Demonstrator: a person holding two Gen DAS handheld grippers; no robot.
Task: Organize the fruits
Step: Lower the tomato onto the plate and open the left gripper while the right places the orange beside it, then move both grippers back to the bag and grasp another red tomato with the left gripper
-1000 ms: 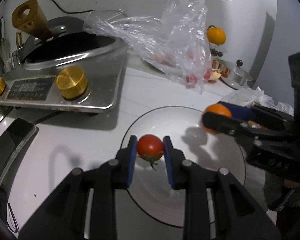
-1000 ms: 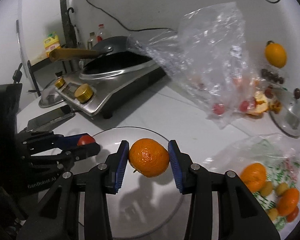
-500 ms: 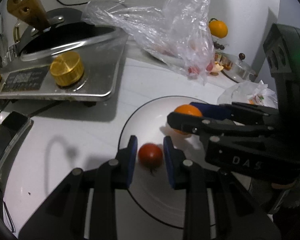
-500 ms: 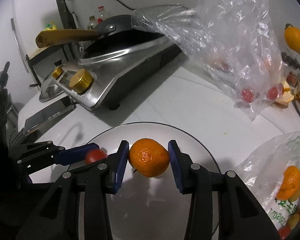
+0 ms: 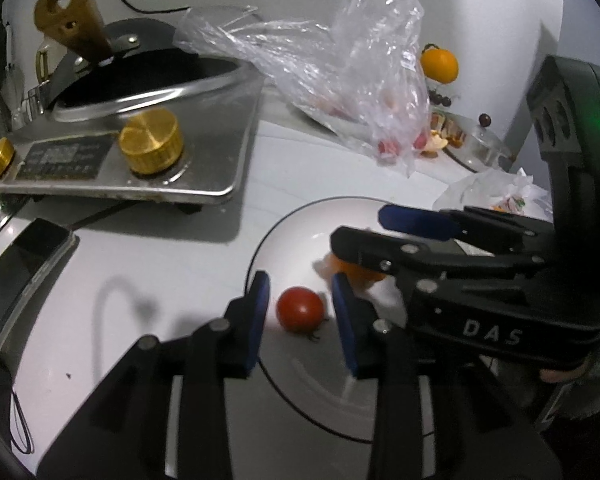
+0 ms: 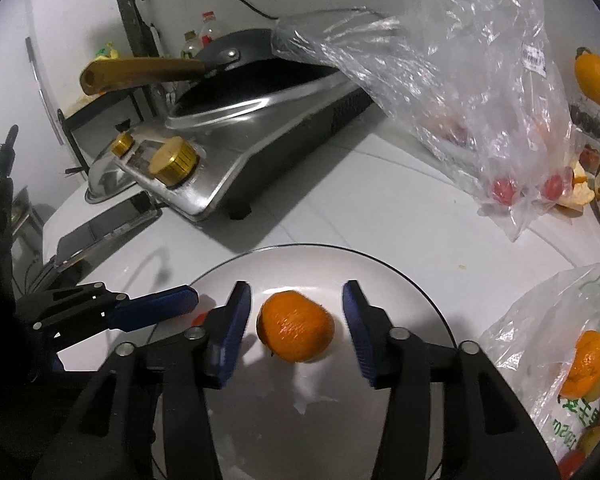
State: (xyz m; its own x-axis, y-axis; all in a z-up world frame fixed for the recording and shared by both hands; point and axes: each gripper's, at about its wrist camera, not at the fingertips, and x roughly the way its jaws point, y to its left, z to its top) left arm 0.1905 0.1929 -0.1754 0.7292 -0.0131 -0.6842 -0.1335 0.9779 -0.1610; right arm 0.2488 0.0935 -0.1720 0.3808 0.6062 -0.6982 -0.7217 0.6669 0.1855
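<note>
Both tongs, left (image 5: 300, 314) and right (image 6: 296, 326), angle downward, jaws opening.

A home kitchen: a steel cooker with brass knobs (image 6: 173, 165) carries a black wok with a wooden handle (image 6: 256, 76) on the white bench (image 6: 380, 216), sauce bottles (image 6: 208, 34) far behind.

A white table (image 6: 380, 216) carries a steel cooktop (image 6: 236, 152) at the back left, a white plate (image 6: 380, 264) near the front, a clear plastic bag (image 6: 480, 92) behind it, a printed fruit bag (image 6: 560, 360) at the right, and a dark phone (image 5: 32, 256) at the left.
</note>
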